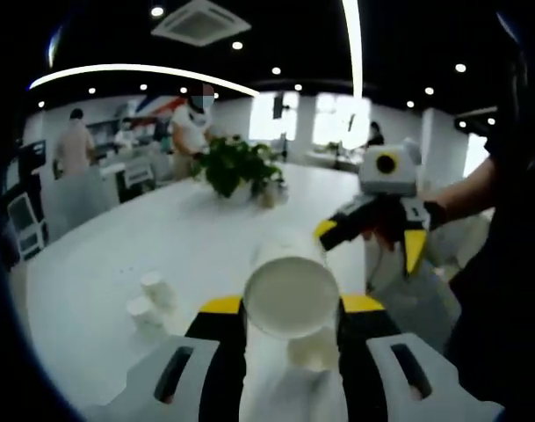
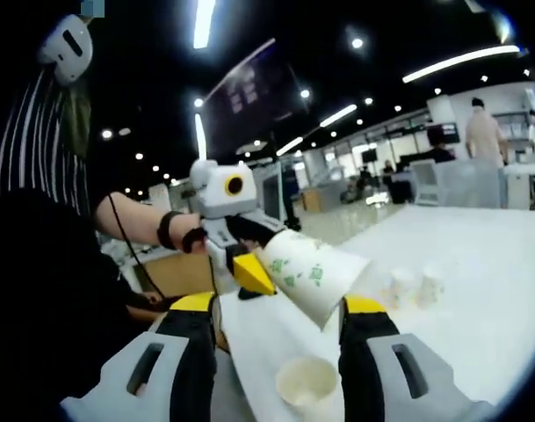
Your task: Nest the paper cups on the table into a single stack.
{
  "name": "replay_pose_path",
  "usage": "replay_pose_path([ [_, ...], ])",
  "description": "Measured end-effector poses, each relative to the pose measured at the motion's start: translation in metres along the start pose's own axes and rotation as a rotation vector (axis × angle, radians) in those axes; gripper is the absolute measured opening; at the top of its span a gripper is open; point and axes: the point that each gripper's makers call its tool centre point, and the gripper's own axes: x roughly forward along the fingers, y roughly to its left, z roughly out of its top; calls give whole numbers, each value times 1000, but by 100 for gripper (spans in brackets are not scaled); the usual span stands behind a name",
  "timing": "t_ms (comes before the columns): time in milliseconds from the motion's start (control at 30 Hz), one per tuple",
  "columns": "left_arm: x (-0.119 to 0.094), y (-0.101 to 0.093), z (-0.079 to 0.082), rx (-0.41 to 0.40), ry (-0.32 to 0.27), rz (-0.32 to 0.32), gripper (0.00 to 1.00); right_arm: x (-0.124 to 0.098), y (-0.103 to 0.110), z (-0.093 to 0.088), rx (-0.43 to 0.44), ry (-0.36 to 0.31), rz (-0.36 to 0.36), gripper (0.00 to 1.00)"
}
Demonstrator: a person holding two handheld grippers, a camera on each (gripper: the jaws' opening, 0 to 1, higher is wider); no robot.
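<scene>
Clamping a paper cup (image 1: 289,294), the left gripper's (image 1: 291,308) jaws grip; right gripper (image 2: 280,308) jaws stand open.

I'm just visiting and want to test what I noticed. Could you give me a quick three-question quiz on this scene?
1. True or false: the left gripper holds a printed cup.
2. Besides that one and the one right below it, how many cups stand on the table? A one, B two, C four.
3. Fill in: at the table's far end stands a leafy ____.
Key: 1 true; 2 B; 3 plant.
</scene>
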Motion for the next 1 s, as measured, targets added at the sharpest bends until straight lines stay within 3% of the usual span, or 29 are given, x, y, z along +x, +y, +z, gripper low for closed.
replay_pose_path([
  [467,-4,-6,-8,2,-3,-8,38,1,2,6,26,-3,34,36],
  [567,-5,-7,-8,-5,-14,-15,38,-1,2,12,21,-22,36,31],
  [833,-4,-12,-2,-1,-37,-22,38,-5,0,28,109,-97,54,22],
  [1000,-3,-15,1,14,-37,-31,38,-7,0,33,108,-105,55,16],
])
